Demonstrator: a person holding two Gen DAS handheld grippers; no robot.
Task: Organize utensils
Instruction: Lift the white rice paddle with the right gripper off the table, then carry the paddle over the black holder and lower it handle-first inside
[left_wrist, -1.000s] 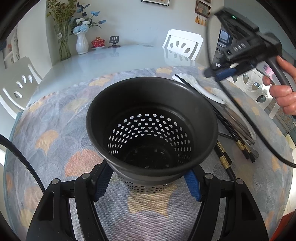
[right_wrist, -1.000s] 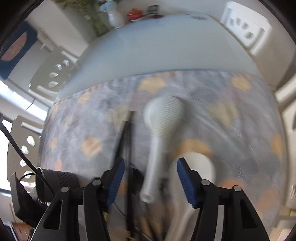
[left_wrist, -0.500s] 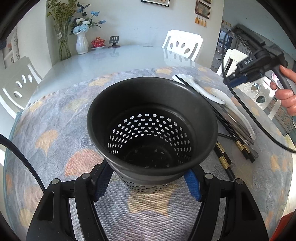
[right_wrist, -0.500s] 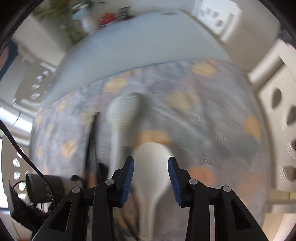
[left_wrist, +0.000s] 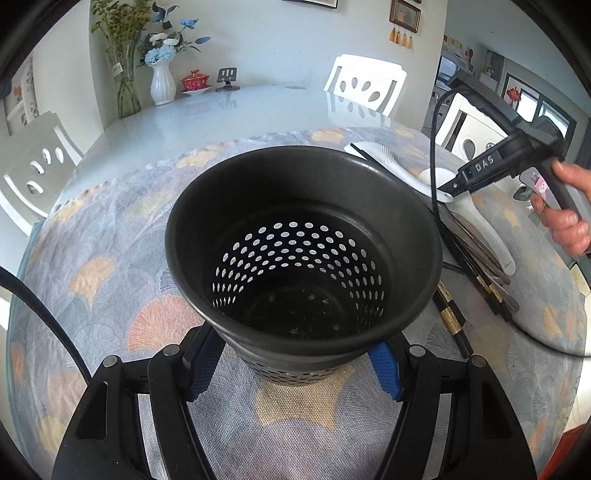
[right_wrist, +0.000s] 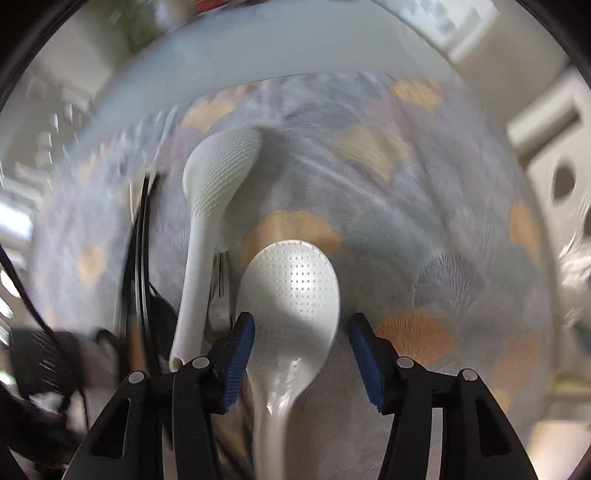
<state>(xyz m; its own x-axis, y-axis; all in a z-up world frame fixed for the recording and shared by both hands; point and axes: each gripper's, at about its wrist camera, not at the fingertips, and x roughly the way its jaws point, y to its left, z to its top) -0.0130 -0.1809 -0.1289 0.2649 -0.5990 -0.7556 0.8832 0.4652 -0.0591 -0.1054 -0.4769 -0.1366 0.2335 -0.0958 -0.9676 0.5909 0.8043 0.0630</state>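
Observation:
My left gripper (left_wrist: 291, 369) is shut on the black perforated utensil holder (left_wrist: 303, 240), which stands upright and empty on the patterned tablecloth. To its right lie two white rice paddles, the nearer one (left_wrist: 476, 221) and the farther one (left_wrist: 384, 158), with black chopsticks (left_wrist: 476, 280). In the right wrist view my right gripper (right_wrist: 301, 354) is open, its blue pads either side of the nearer white rice paddle (right_wrist: 295, 295), not gripping it. The other paddle (right_wrist: 210, 206) and the chopsticks (right_wrist: 140, 236) lie to its left. The right gripper also shows in the left wrist view (left_wrist: 454, 184).
A round table with a patterned cloth (left_wrist: 110, 229) carries everything. White chairs (left_wrist: 365, 88) stand around it. A vase with flowers (left_wrist: 162, 81) and a red cup (left_wrist: 195, 80) stand at the far side. A black cable (left_wrist: 439, 206) hangs beside the holder.
The right gripper has come down and forward over the nearer paddle; its jaws narrowed, then opened wider around the paddle's head. The left gripper and holder have not moved.

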